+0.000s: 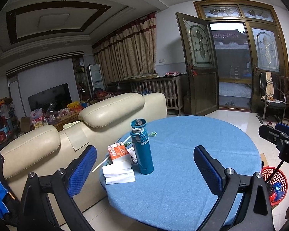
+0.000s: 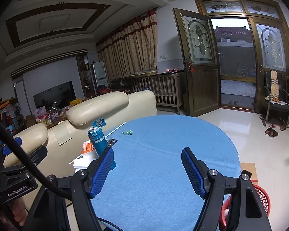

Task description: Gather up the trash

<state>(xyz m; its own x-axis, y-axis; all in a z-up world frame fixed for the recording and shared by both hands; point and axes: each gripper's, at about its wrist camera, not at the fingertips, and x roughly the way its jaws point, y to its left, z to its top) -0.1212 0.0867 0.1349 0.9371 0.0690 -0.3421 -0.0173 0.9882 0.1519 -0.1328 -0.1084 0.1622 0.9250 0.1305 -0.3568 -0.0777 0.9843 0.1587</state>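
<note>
Trash lies on the left side of the round blue-clothed table (image 1: 183,192): a crumpled green wrapper (image 1: 152,134) (image 2: 127,132), a white straw (image 1: 99,165) (image 2: 115,129), folded white paper (image 1: 118,173), an orange-and-white carton (image 1: 118,151) and a small dark packet (image 2: 112,142). Among them stands a teal flask (image 1: 142,154) (image 2: 97,141) with its lid flipped up. My left gripper (image 1: 144,149) is open and empty, hovering short of the flask. Above the bare cloth, my right gripper (image 2: 148,151) is open too, holding nothing. A red mesh basket (image 1: 275,175) (image 2: 262,198) sits on the floor at the table's right.
A cream leather sofa (image 1: 48,154) backs against the table's left edge. A flat cardboard box (image 2: 248,169) lies on the tiled floor by the basket. A chair (image 2: 277,104) and slippers (image 2: 271,132) are at the far right, near the open door.
</note>
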